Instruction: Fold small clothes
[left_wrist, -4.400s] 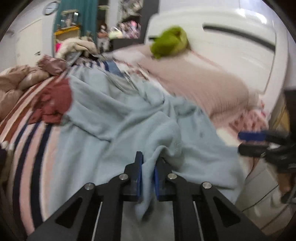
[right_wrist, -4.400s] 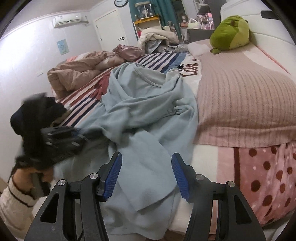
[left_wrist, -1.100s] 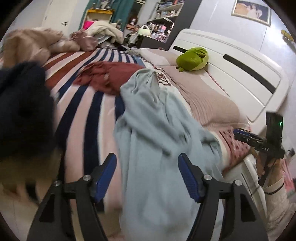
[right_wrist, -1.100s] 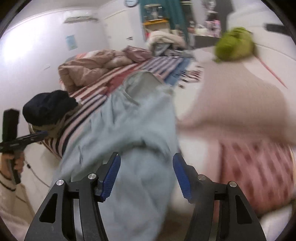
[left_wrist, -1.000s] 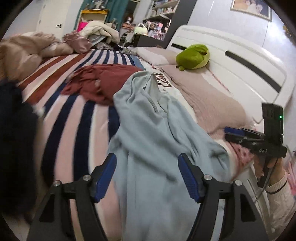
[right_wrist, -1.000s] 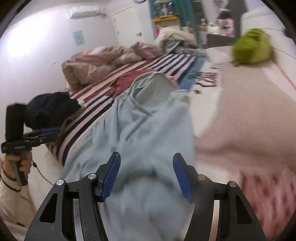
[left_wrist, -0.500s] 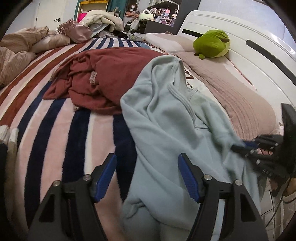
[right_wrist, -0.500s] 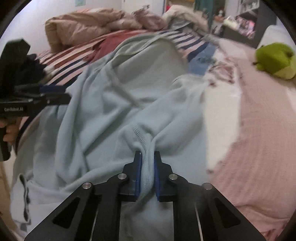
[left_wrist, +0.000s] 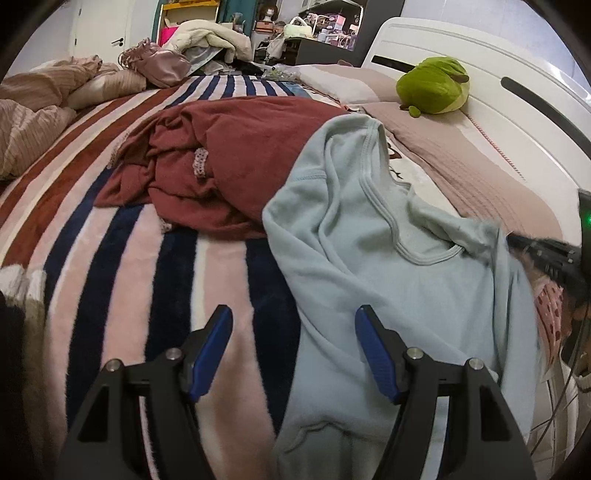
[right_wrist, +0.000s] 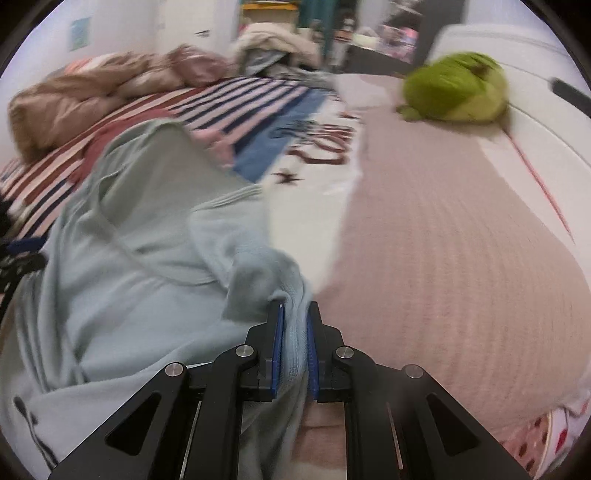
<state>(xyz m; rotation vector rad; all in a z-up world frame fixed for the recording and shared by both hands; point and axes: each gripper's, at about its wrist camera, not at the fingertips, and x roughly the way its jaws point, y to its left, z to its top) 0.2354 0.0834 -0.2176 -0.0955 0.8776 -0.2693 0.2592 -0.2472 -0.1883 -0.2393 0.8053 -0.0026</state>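
Sweatshirt: my soft, pale blue sweatshirt (left_wrist: 369, 251) with a ribbed collar lies rumpled on the fuzzy striped blanket (left_wrist: 122, 236), against the maroon garment (left_wrist: 221, 162).
Right tongs (right_wrist: 294, 354): clenched on a bunched fold.
Left tongs (left_wrist: 291, 350): released, over its left edge.
Room: bare knit cover (right_wrist: 443, 236) at right.

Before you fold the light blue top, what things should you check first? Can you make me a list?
1. Right hand-held gripper pinching the light blue soft cotton top: ok, shut on a fold of it.
2. Left hand-held gripper ready to grab: ok, open, nothing between its pads.
3. Top lying flat: not ok, bunched and wrinkled.
4. Top clear of the dark red crumpled garment: not ok, their edges meet.
5. Room on the striped plush blanket to spread it: ok, bare stripes beside it.
6. Sleeves found: cannot tell, hidden in folds.
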